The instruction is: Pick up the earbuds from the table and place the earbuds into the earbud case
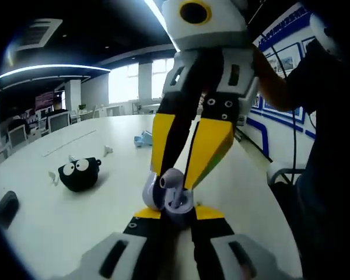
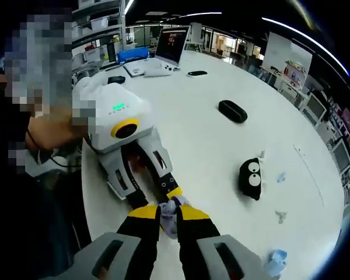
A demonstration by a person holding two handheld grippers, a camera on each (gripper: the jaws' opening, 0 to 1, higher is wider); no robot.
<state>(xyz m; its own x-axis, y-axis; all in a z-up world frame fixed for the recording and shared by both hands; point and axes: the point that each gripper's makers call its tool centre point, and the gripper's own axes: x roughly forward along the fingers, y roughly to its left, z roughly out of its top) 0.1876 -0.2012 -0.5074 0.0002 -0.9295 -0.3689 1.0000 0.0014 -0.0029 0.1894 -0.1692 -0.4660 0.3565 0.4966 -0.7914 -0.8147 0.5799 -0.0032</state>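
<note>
A: We see the left gripper clamped on the lilac earbud case, lid open, above the counter.
B: The right gripper pinches an earbud, stem pointing into the case.

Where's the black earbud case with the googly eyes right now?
The black earbud case lies on the white table, left of centre in the left gripper view, with small white pieces beside it; in the right gripper view it is right of both grippers.

No text can be read; the green marking on the left gripper is too small.
</note>
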